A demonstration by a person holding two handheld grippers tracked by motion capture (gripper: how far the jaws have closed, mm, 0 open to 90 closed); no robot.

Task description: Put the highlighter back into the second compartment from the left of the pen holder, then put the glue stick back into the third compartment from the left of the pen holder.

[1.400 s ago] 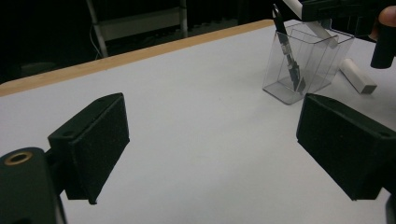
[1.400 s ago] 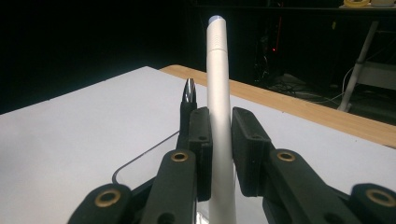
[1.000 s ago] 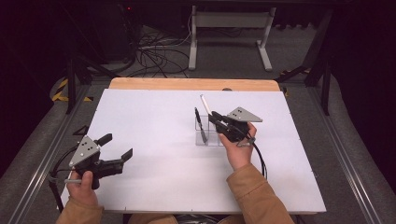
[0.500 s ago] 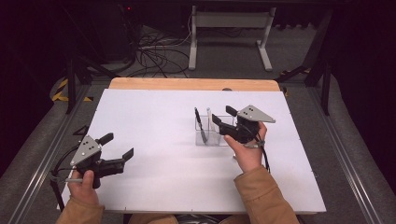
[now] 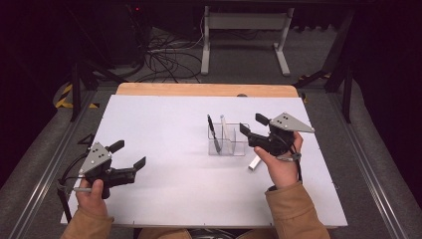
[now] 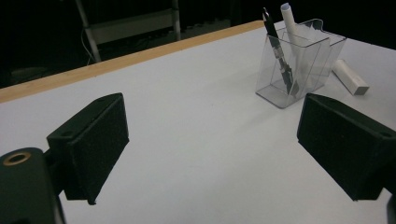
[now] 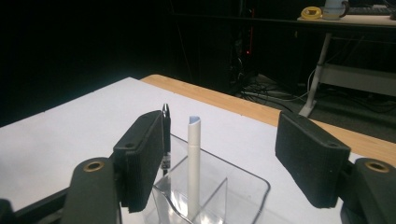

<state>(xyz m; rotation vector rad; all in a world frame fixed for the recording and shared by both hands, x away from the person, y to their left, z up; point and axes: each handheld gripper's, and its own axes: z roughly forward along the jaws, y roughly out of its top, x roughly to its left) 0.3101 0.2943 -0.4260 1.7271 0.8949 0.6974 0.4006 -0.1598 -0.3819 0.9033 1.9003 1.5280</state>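
Release is judged done — the white pen (image 5: 223, 130) stands in the clear holder (image 5: 229, 143) at frame centre beside a black pen (image 5: 214, 133). The right gripper (image 5: 247, 125) jaws, just opened, are empty. Next, the white cap (image 5: 255, 163) must be grasped; the left gripper (image 5: 128, 155) gapes idle.
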